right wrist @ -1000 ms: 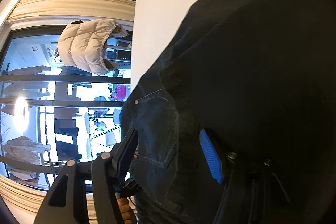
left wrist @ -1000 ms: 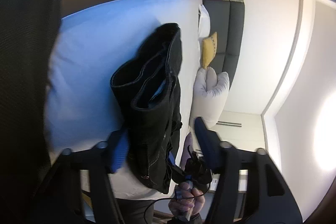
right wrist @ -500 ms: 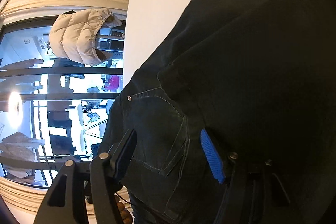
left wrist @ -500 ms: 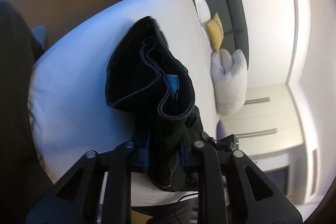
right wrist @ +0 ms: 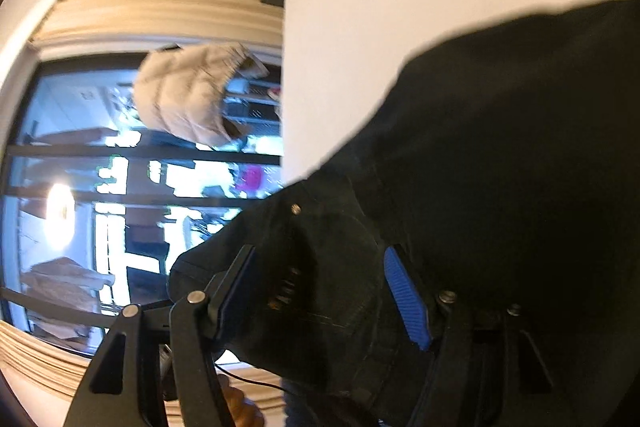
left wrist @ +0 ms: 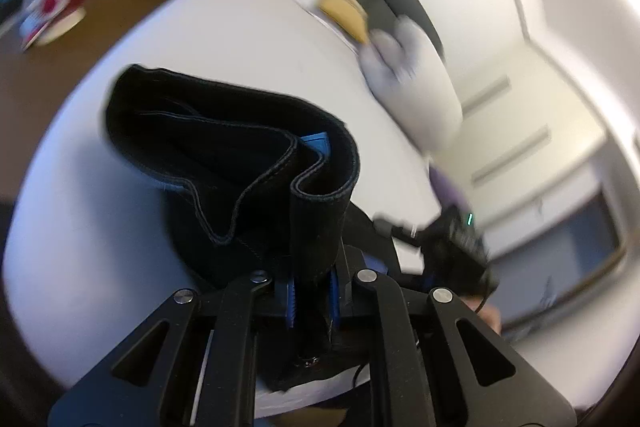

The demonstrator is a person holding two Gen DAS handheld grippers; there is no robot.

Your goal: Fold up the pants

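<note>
Denim pants (left wrist: 240, 163) curling in stitched black folds mid-frame, left gripper (left wrist: 312, 291) having just closed, clamping them, right gripper (right wrist: 320, 291) having just widened, its ribbed blue pads (right wrist: 404, 299) straddling the pants, grip unclear.

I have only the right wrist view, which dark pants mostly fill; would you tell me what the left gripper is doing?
Observer: The left gripper is shut on a band of the pants; its fingers have just been closing on that fabric.
Operator: Which part of the pants is it?
Observer: A leg end; hemmed cuff openings gape just beyond the fingers.
Operator: What lies beneath?
Observer: A white bed, with a pale pillow at its far edge.
</note>
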